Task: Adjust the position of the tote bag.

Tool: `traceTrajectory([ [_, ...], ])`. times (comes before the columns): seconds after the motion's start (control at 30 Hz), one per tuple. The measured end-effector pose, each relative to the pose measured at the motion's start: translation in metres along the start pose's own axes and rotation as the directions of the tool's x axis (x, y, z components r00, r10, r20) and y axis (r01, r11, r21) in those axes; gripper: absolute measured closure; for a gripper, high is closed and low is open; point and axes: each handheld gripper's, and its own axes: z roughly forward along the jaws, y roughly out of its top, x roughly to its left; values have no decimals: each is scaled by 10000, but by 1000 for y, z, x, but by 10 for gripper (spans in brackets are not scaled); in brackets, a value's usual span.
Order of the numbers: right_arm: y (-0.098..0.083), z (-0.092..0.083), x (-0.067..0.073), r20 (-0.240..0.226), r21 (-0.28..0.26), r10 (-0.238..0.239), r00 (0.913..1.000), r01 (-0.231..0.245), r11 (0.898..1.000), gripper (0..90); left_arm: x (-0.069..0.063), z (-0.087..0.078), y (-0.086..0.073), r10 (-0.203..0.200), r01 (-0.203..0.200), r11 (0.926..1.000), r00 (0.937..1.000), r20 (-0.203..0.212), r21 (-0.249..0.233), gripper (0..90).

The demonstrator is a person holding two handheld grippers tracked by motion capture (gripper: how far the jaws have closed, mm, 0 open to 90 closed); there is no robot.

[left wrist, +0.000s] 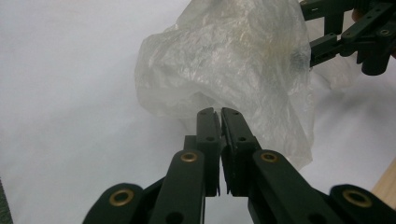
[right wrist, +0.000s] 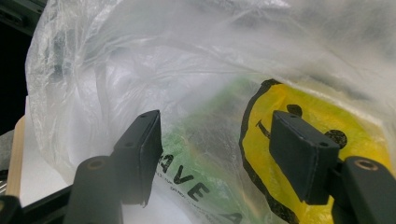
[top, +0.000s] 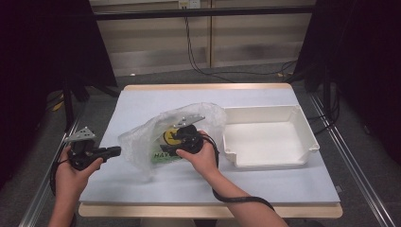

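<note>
One white bin (top: 269, 137) beside bag (top: 142, 142).

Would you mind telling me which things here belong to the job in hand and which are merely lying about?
In the job:
- plastic bag with the smiley print
- left gripper, shut beside the bag's edge
- right gripper, jaws open inside the bag

Lying about:
- white tray, empty
- cables on the floor beyond the table

Crumpled film veils the plastic bag (top: 161, 137) — its green lettering (right wrist: 187, 184) reads only in part, the rest lost at the right gripper view's lower edge. The yellow smiley print (right wrist: 299, 116) is half-covered by a jaw. Whether the left gripper (left wrist: 217, 112) pinches film — unclear.
</note>
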Motion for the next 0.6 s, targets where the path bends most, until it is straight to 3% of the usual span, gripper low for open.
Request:
traceTrajectory([
  [0.3,-2,1,0,-1,1,20,10000,-20,10000,348,-1,0,16,199,-202,9994,9998,83,289,862],
  [0.47,-3,0,-1,-4,4,49,10000,-49,10000,349,1,1,9,76,-84,9993,9998,209,368,861],
  [0.6,-4,-1,-3,45,-42,95,9999,-95,9999,352,5,-2,0,-91,89,9992,9999,64,386,859],
])
